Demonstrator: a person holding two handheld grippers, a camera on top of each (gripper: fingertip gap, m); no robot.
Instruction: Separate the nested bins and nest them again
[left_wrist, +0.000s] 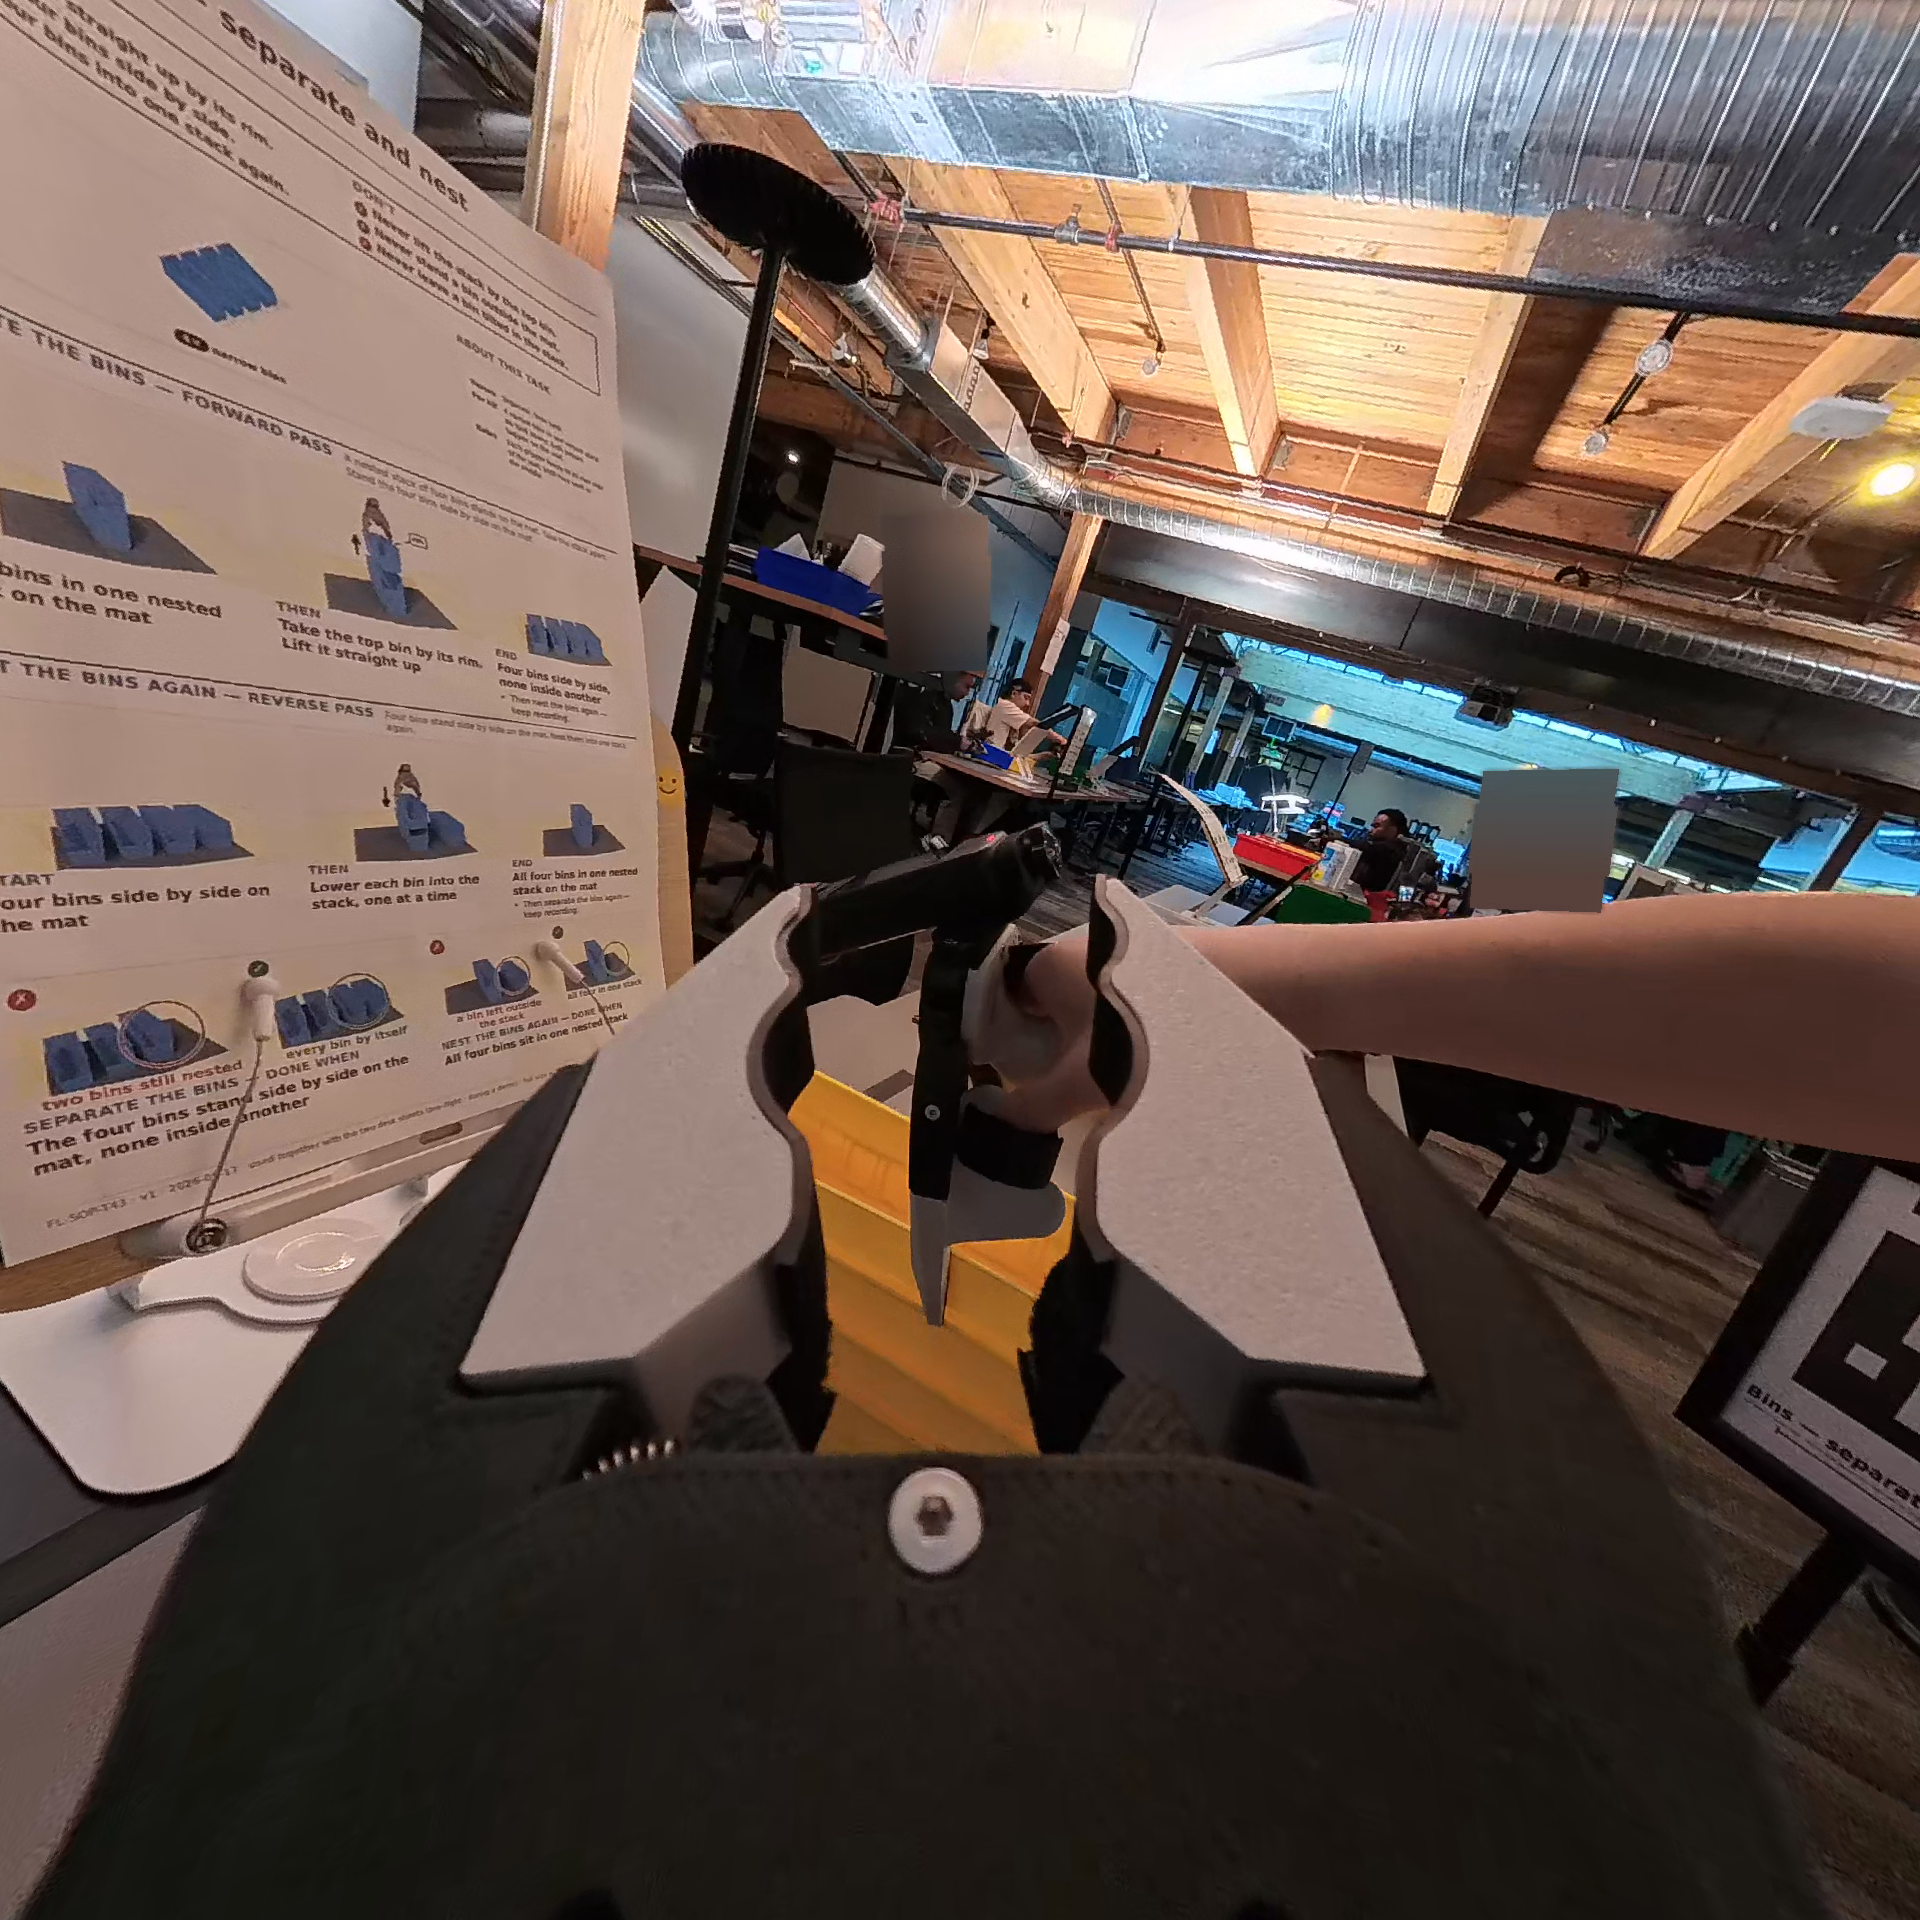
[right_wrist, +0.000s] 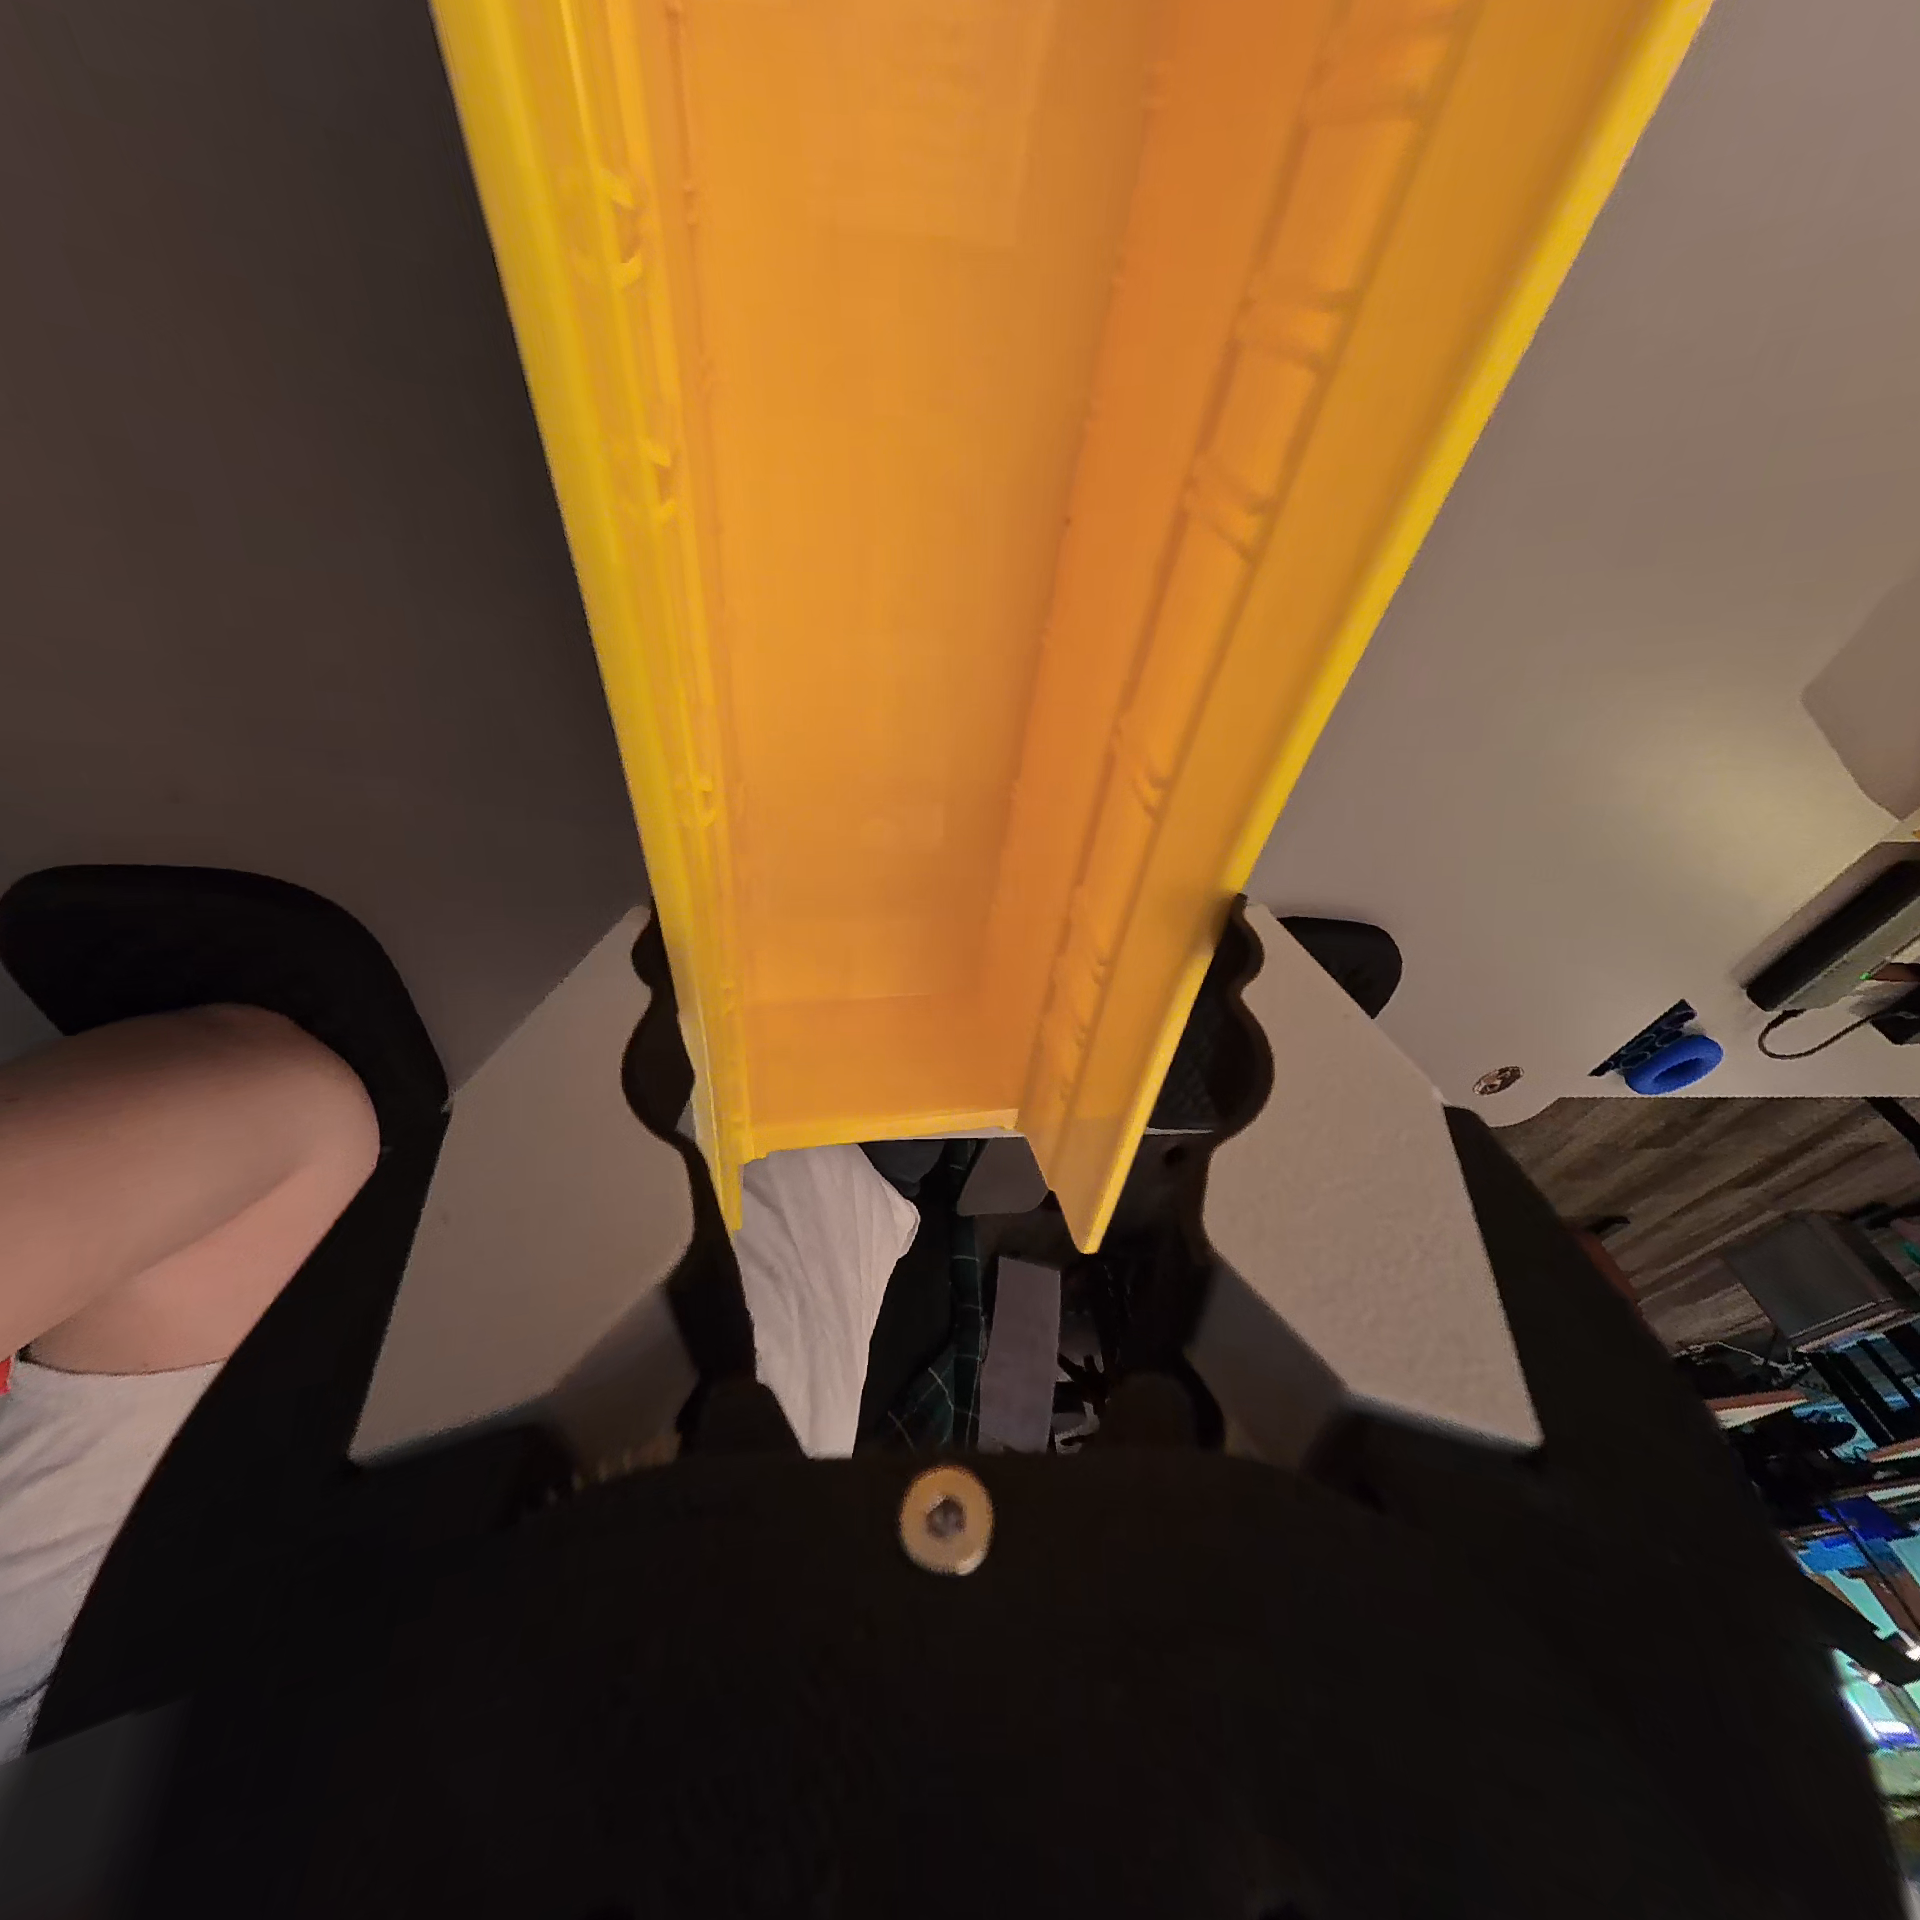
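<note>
A long yellow bin (right_wrist: 883, 520) runs away from my right gripper (right_wrist: 945, 920) over the table. Both right pads (right_wrist: 1195, 1049) lie against the bin's outer side walls near its end, so the gripper is shut on it. In the left wrist view the yellow bin (left_wrist: 914, 1382) sits deep between the fingers of my left gripper (left_wrist: 951, 904), and both black pads press its sides. The right gripper shows beyond it, held by a hand (left_wrist: 1049, 1029), with one grey finger (left_wrist: 932, 1247) down along the bin. I cannot tell how many bins are nested.
An instruction sheet (left_wrist: 312, 623) stands on a holder at the left. A black lamp pole (left_wrist: 727, 520) rises behind it. A framed marker sign (left_wrist: 1829, 1382) stands at the right. A blue tape roll (right_wrist: 1673, 1070) lies near the white table's (right_wrist: 1558, 520) edge.
</note>
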